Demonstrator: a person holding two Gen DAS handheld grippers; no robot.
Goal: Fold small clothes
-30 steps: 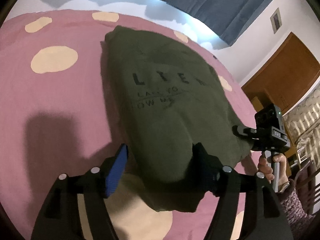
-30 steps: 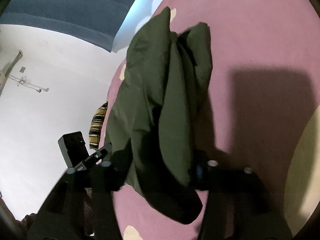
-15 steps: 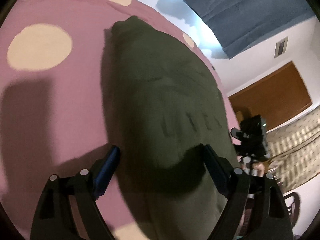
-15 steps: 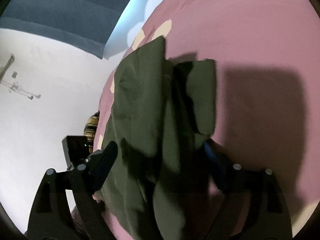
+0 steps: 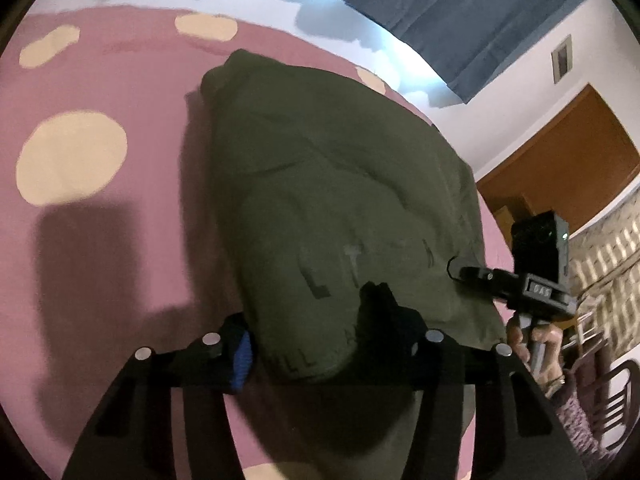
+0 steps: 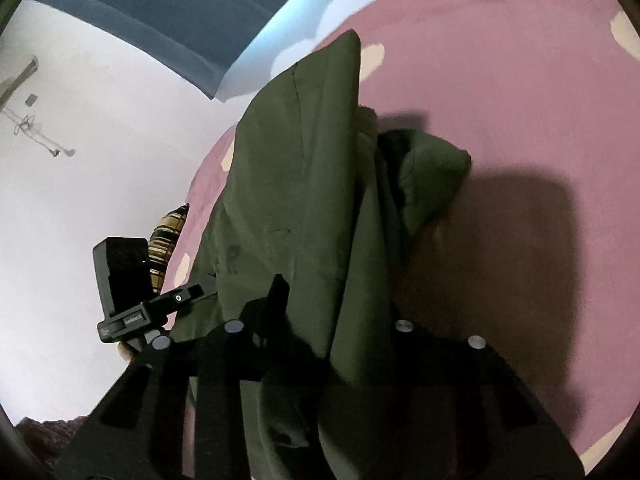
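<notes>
Nearest in the left wrist view, the left gripper [image 5: 316, 332] has its two fingers wide apart, with the near hem of the olive-green garment [image 5: 340, 216] draped between and over them; a blue pad [image 5: 242, 356] shows on the left finger, partly covered by cloth. Whether the fingers actually pinch the fabric cannot be told, since the cloth hides their tips.

In the right wrist view, the right gripper [image 6: 320, 320] is likewise buried in the garment [image 6: 304, 184]: one dark fingertip [image 6: 278, 292] pokes up through the folds, the other is hidden under the cloth, so its grip cannot be judged either.

The garment is lifted at its near edge and hangs in loose vertical folds, its far end resting on the pink bedspread [image 5: 100, 208]. Faint dark lettering [image 5: 320, 284] runs across the fabric just beyond the left gripper. To the right in the left view, the right gripper with its black camera block [image 5: 538, 248] sits at the garment's right edge, held by the person's hand [image 5: 532, 340].

The bedspread carries cream dots [image 5: 72, 156] and dark shadows of the tools. Farther off lie a striped cushion [image 6: 164, 240], a white wall [image 6: 80, 160], a blue curtain [image 5: 460, 12] and a brown wooden door [image 5: 568, 160].
</notes>
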